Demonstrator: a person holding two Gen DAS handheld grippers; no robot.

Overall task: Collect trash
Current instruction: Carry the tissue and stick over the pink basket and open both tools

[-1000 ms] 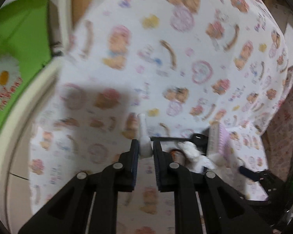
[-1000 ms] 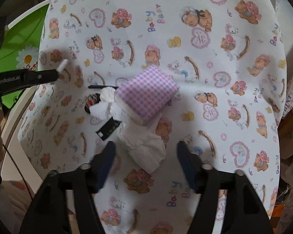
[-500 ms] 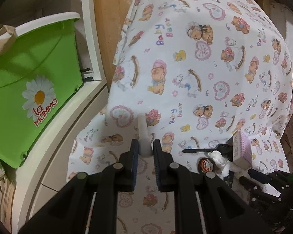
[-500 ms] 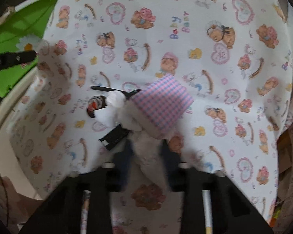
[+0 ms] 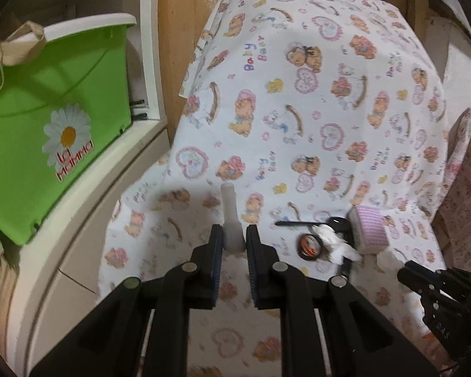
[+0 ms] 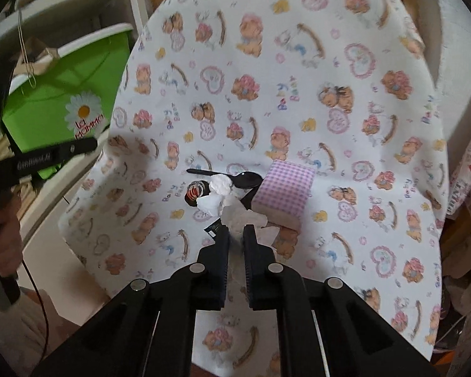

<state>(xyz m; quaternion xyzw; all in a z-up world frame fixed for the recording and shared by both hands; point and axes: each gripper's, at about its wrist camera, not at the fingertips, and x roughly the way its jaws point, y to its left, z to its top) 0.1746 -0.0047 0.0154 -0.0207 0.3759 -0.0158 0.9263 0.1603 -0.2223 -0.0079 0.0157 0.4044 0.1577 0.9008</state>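
My left gripper (image 5: 232,235) is shut on a small white plastic tube (image 5: 230,213) and holds it above the left part of the bear-print cloth (image 5: 329,110). A green bin (image 5: 37,125) with a daisy label stands to its left. My right gripper (image 6: 235,235) is shut on a crumpled white tissue (image 6: 245,218) that lies on the cloth. Beyond it lie more crumpled tissue (image 6: 218,188), a black plastic spoon (image 6: 235,177), a small round red-and-black lid (image 6: 194,190), a black wrapper piece (image 6: 215,227) and a pink checked sponge (image 6: 282,193).
The green bin (image 6: 66,94) sits on a white shelf (image 5: 88,188) left of the table. A wooden panel (image 5: 179,47) stands behind the cloth's far left corner. A patterned pink cloth (image 5: 464,188) hangs at the right. The right gripper also shows in the left wrist view (image 5: 436,286).
My right gripper has closed from wide open onto the white tissue. My left gripper, still holding the tube, has swung left so the green bin comes into view.
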